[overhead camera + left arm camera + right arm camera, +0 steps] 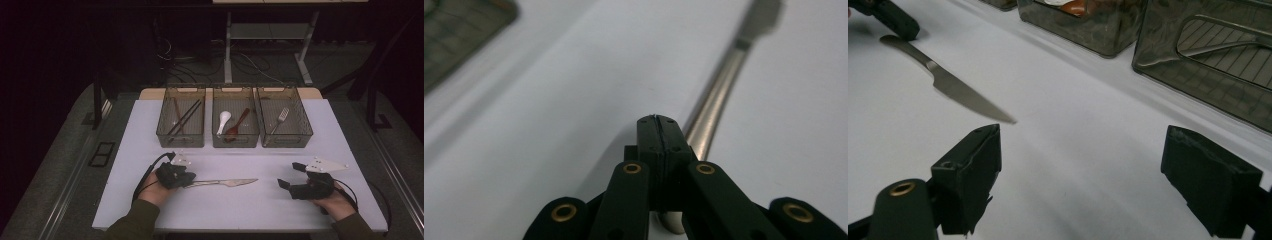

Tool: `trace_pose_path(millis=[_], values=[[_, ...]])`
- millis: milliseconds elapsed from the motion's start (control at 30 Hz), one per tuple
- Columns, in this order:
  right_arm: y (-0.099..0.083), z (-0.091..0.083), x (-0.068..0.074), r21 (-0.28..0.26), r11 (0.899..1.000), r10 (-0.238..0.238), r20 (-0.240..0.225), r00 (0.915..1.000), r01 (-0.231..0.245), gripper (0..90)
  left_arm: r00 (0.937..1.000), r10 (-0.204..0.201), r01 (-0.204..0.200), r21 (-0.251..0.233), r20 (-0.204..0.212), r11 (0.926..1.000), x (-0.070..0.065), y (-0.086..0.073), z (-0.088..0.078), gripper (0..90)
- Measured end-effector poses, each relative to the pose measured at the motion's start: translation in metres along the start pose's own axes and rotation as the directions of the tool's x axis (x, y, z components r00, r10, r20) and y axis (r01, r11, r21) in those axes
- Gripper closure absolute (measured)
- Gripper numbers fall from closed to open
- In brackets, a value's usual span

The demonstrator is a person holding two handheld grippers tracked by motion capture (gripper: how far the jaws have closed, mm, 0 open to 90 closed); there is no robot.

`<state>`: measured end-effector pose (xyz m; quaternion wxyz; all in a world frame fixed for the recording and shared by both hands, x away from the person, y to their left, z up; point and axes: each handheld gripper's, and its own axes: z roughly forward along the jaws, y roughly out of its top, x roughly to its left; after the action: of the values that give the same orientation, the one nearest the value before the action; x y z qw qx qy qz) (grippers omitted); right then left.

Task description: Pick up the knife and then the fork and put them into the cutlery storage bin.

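Left claw (659, 120) pressed together beside knife (225, 183) on white table (300, 220); right claw (1080, 175) spread; dark room.

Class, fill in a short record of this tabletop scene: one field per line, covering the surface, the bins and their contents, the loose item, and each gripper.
Surface: white table
Left bin: chopsticks
Middle bin: white spoon, brown spoon
Right bin: fork
Loose item: table knife lying flat on the table, blade pointing towards the right gripper
Left gripper: jaws shut, empty, at the knife handle, which lies beside and under them
Right gripper: jaws open, empty, apart from the knife
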<state>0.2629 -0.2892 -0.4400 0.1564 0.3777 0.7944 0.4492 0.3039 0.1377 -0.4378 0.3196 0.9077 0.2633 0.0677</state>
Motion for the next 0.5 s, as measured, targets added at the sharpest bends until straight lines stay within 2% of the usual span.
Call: trace_pose_path(millis=[33,133,233,300,333,367,467,500], values=[[0.000,0.000,0.000,-0.003,1.000,0.000,-0.001,1.0000,0.000,16.6,0.9998,0.017,-0.017,0.005,0.013,0.9998,0.000,0.000,0.000,89.7],[0.000,-0.001,0.000,-0.004,1.000,-0.004,-0.001,1.0000,0.004,16.6,0.9959,0.028,-0.029,0.008,0.086,0.9996,-0.007,-0.001,-0.001,89.7],[0.001,0.000,0.000,-0.004,1.000,-0.003,-0.002,1.0000,0.003,16.6,0.9929,0.046,-0.047,0.009,0.110,0.9988,-0.014,-0.002,-0.001,89.6],[0.001,0.000,0.000,-0.004,1.000,-0.002,-0.002,1.0000,0.002,16.6,0.9939,0.036,-0.035,-0.014,0.104,0.9993,-0.015,0.001,0.000,89.4],[0.001,0.000,0.000,-0.004,1.000,-0.002,-0.002,1.0000,0.002,16.6,0.9941,0.031,-0.027,-0.039,0.104,0.9989,-0.016,0.003,0.001,85.8],[0.001,0.000,0.000,-0.004,1.000,-0.004,-0.001,1.0000,0.004,16.6,0.9954,0.022,-0.016,-0.069,0.093,0.9975,-0.018,0.006,0.001,82.4],[0.001,0.000,0.001,-0.004,1.000,-0.006,-0.002,1.0000,0.006,16.6,0.9975,0.014,-0.006,-0.121,0.069,0.9926,-0.025,0.016,0.005,76.7],[0.001,0.001,0.001,-0.004,1.000,-0.006,-0.002,1.0000,0.006,16.6,0.9971,0.020,-0.010,-0.132,0.074,0.9912,-0.027,0.019,0.008,75.1]])
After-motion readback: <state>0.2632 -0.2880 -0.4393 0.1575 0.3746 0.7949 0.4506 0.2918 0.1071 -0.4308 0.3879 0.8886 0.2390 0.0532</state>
